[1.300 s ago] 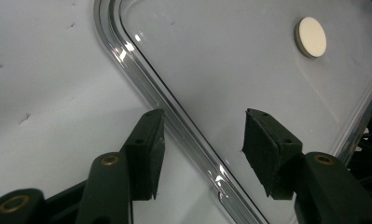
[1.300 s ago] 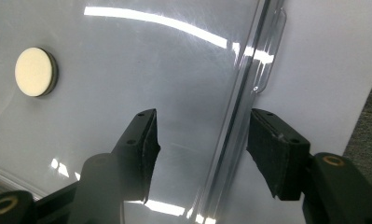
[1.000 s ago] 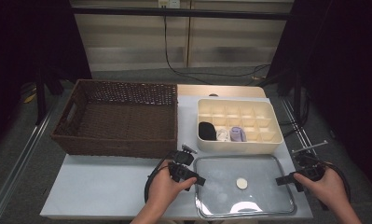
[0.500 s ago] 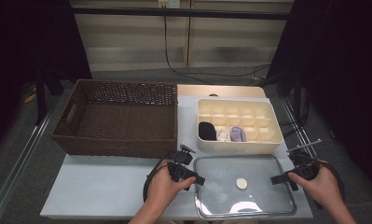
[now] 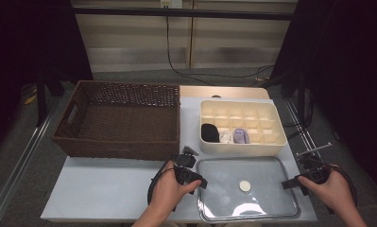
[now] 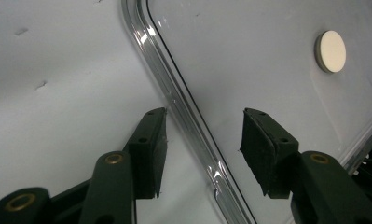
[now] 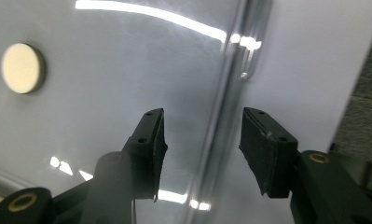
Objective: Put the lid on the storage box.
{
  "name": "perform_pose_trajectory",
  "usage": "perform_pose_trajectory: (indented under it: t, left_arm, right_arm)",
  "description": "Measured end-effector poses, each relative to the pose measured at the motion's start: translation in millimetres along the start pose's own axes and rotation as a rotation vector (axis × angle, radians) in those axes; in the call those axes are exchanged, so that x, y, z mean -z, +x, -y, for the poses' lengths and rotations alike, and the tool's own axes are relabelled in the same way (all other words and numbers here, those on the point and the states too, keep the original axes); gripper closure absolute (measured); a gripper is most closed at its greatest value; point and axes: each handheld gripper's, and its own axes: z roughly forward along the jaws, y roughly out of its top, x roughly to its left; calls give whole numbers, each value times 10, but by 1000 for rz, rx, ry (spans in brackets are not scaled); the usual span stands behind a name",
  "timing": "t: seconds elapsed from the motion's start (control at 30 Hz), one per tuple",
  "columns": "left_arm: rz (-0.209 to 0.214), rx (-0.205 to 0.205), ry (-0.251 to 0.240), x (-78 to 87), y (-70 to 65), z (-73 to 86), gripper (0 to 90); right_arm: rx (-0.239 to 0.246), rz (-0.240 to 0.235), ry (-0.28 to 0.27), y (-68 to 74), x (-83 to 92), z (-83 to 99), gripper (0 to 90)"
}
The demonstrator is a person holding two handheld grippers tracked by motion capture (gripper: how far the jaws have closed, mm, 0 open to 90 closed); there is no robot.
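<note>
A clear lid [image 5: 224,191] with a metal rim and a round white knob [image 5: 244,186] lies flat on the table's near right part. My left gripper [image 5: 202,182] is at its left edge. In the left gripper view the open jaws [image 6: 204,140] straddle the rim [image 6: 174,93] without touching it; they have just closed a little. My right gripper [image 5: 286,184] is at the lid's right edge. Its jaws [image 7: 202,135] also stand open astride the rim [image 7: 235,84], pads clear of it, after closing somewhat. The knob [image 6: 331,51] [image 7: 21,68] lies well beyond both.
A dark wicker basket [image 5: 120,151] stands at the back left. Behind the lid is a cream divided box [image 5: 243,145] holding a black item [image 5: 209,132], a white one [image 5: 225,137] and a purple one [image 5: 241,136]. The pale tabletop [image 5: 106,189] lies bare at the near left.
My right gripper has slid left up to the lid's right edge. The left hand and the lid have stayed put.
</note>
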Motion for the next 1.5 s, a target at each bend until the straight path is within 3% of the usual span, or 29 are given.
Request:
perform_pose_trajectory:
  t: [0.2, 0.4, 0.5, 0.63, 0.73, 0.97, 1.07, 1.1, 1.17, 1.37, 1.5]
  left_arm:
    - [-15, 17, -37, -8, -14, 42, 512]
    - [-10, 46, -43, -13, -4, 42, 513]
    - [-20, 45, -52, -21, -19, 49, 514]
    - [9, 71, -50, -12, 35, 45, 536]
    - [10, 91, -54, -17, 43, 40, 541]
    - [15, 106, -43, -14, 39, 30, 537]
    - [26, 117, -55, -18, 57, 33, 539]
    - [35, 140, -52, -14, 56, 34, 540]
    - [39, 137, -48, -9, 82, 31, 543]
    - [22, 161, -57, -15, 54, 34, 545]
    - [25, 184, -34, -6, 48, 13, 544]
  right_arm:
    - [-10, 1, 3, 34, -19, -7, 503]
    - [-23, 42, -15, 84, -38, 11, 531]
    - [-36, 40, -13, 69, -37, 6, 564]
    - [-71, 13, -26, 2, -28, 22, 631]
    - [-82, 0, -41, -19, -29, 35, 631]
    - [-70, 24, -38, 24, -30, 30, 639]
    - [-86, 5, -47, -2, -24, 47, 658]
    - [-91, -5, -53, -14, -25, 55, 665]
    - [-100, -17, -61, -36, -22, 70, 674]
    - [-107, -11, -58, -19, -21, 66, 672]
    - [-110, -8, -64, -5, -21, 75, 667]
